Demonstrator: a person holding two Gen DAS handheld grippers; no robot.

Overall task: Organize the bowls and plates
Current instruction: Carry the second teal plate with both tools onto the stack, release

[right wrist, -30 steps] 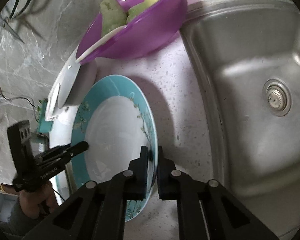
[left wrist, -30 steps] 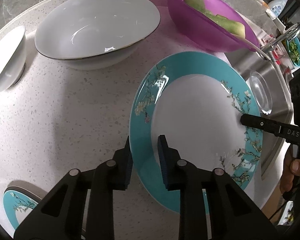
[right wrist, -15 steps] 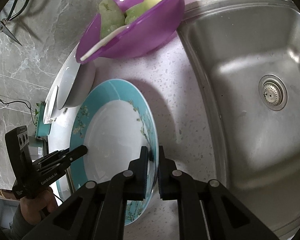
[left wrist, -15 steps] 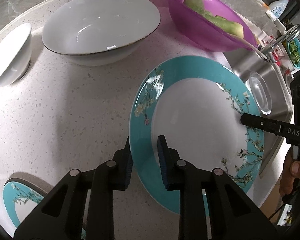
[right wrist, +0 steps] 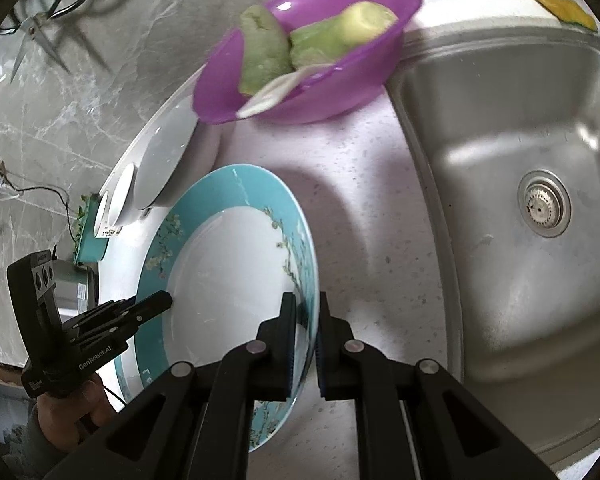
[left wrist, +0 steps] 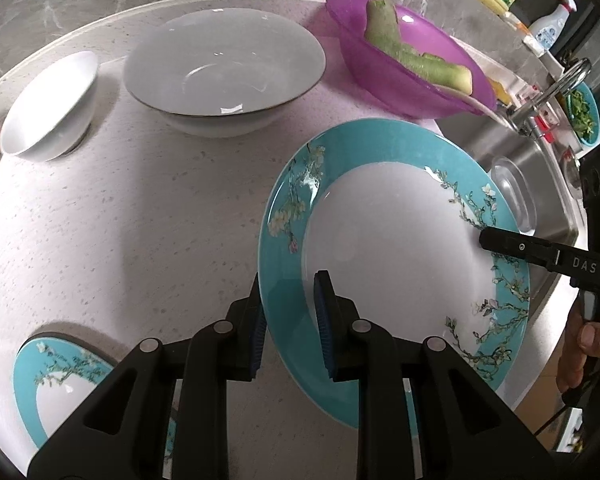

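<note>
A large teal-rimmed plate [left wrist: 392,248] with a blossom pattern hangs tilted above the speckled counter, held by both grippers. My left gripper [left wrist: 290,312] is shut on its near rim. From the opposite side my right gripper [right wrist: 305,322] is shut on the plate's [right wrist: 232,264] other rim. Each gripper shows in the other's view, gripping the plate's far edge. A second teal plate [left wrist: 60,384] lies on the counter at the lower left. A wide white bowl [left wrist: 224,76] and a small white bowl [left wrist: 48,108] stand at the back.
A purple bowl [left wrist: 412,64] with green vegetable pieces sits by the steel sink [right wrist: 512,184]. A faucet [left wrist: 556,88], bottles and a small dish of greens stand at the far right. Scissors [right wrist: 40,32] lie on the grey marble surface beyond the counter's edge.
Both grippers have lifted the teal plate higher off the counter. The bowls and the second plate now look farther below and more of the counter shows.
</note>
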